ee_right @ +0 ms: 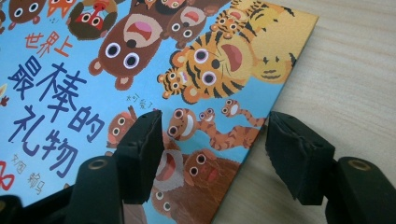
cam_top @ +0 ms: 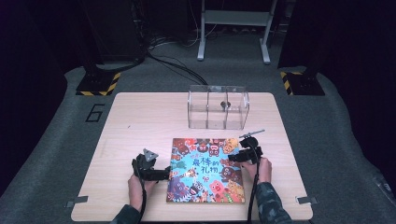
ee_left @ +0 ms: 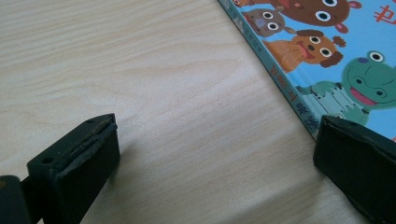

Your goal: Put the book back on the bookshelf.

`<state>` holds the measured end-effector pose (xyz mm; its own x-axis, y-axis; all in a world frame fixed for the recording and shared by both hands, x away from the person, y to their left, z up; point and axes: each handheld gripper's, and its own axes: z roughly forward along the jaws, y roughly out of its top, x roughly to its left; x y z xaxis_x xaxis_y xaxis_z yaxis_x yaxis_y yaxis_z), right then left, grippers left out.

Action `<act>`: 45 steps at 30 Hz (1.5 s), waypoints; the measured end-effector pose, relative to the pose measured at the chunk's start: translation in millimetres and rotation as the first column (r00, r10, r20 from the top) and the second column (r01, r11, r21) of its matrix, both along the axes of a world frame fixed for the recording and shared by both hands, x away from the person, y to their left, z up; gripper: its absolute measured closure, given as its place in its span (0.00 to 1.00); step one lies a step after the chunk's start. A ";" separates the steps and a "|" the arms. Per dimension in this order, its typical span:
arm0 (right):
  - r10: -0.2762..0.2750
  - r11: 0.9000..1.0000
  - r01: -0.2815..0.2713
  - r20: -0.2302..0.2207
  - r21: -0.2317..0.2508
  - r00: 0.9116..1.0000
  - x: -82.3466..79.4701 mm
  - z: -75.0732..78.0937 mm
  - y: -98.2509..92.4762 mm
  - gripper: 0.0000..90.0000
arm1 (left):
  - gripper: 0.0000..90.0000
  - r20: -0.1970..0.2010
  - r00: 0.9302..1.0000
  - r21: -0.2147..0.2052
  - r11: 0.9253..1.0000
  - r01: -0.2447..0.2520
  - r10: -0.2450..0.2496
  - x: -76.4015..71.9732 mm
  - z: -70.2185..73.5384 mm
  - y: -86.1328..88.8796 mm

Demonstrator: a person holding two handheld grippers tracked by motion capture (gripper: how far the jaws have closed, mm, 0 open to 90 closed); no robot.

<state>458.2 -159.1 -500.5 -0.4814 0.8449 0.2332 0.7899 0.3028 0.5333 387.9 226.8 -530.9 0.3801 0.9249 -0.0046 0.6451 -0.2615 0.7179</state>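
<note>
A colourful picture book (cam_top: 205, 170) with cartoon animals on a blue cover lies flat on the wooden table (cam_top: 140, 121). My left gripper (cam_top: 166, 173) rests low at the book's left edge, its jaws wide apart. In the left gripper view the left gripper (ee_left: 215, 135) is open, with bare wood between the jaws and one jaw against the book's spine (ee_left: 289, 88). My right gripper (cam_top: 233, 157) sits at the book's right edge. In the right gripper view the right gripper (ee_right: 212, 135) straddles that edge, one jaw over the cover (ee_right: 93, 70) and the other over the table, not pressing.
A clear plastic box (cam_top: 218, 107) with three compartments stands behind the book, a small dark object (cam_top: 224, 104) inside it. Bare tabletop lies to the left of the book and the box. The table's front edge is near the person's forearms.
</note>
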 end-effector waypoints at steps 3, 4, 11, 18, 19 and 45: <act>-0.002 1.000 0.002 -0.001 0.029 1.000 0.6 -1.0 -4.4 0.42 | 0.00 0.000 1.000 0.000 1.000 0.000 0.000 0.0 0.0 0.0; -0.008 0.999 0.009 -0.009 0.040 1.000 0.5 -1.0 -4.8 0.42 | 0.00 0.001 1.000 0.000 1.000 -0.001 0.001 0.0 0.0 0.0; -0.024 0.996 0.029 -0.050 0.087 0.998 3.2 -0.3 -9.6 0.45 | 0.00 0.000 1.000 0.000 1.000 0.000 0.000 0.0 0.0 0.0; -0.035 0.989 0.043 -0.054 0.140 0.998 4.1 -0.6 -15.6 0.47 | 0.01 -0.002 1.000 -0.001 1.000 -0.001 0.001 -0.4 0.1 -0.2; -0.036 0.988 0.044 -0.055 0.146 0.998 4.0 -0.5 -16.3 0.47 | 0.01 0.008 1.000 -0.006 1.000 -0.006 0.006 -0.3 -0.8 -0.7; -0.063 0.943 0.067 -0.024 0.327 0.998 -3.0 23.4 -29.0 0.50 | 0.01 0.014 1.000 0.001 1.000 0.003 -0.003 -0.1 -0.5 0.0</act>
